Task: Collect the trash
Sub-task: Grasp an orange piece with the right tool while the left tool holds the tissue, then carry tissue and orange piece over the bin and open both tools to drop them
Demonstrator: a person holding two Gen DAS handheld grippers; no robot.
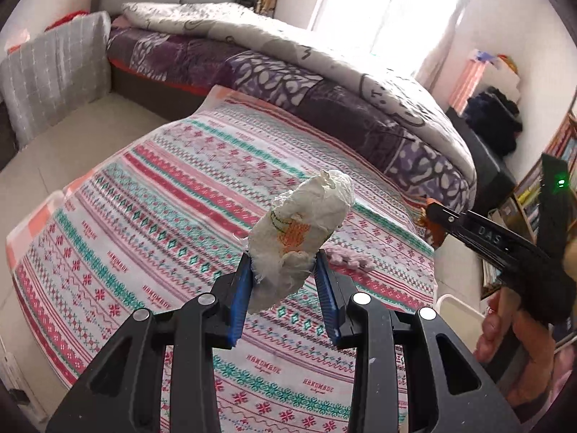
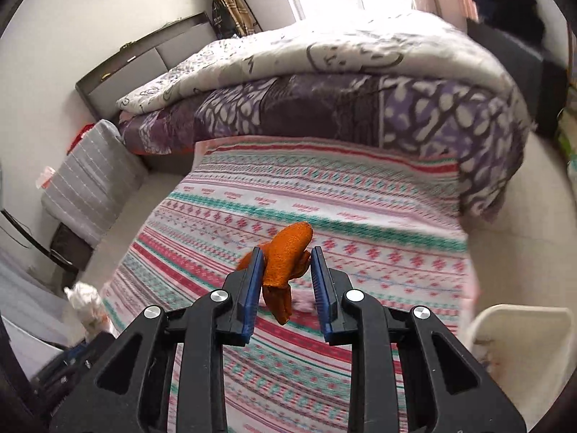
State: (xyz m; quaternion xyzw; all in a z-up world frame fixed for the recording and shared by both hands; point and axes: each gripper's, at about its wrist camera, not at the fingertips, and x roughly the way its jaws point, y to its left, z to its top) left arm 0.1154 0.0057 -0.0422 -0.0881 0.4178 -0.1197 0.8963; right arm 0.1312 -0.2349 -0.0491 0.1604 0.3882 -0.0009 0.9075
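My left gripper is shut on a crumpled white paper wad with an orange print, held above the patterned bedspread. My right gripper is shut on an orange peel, also above the bedspread. The right gripper shows in the left wrist view at the right, with the orange scrap at its tip. The white wad shows at the lower left of the right wrist view. A white bin stands at the lower right; its rim shows in the left wrist view.
A second bed with a purple blanket and a white duvet lies behind. A grey cushioned seat stands at the left on the tiled floor. Dark furniture and shelves stand at the right.
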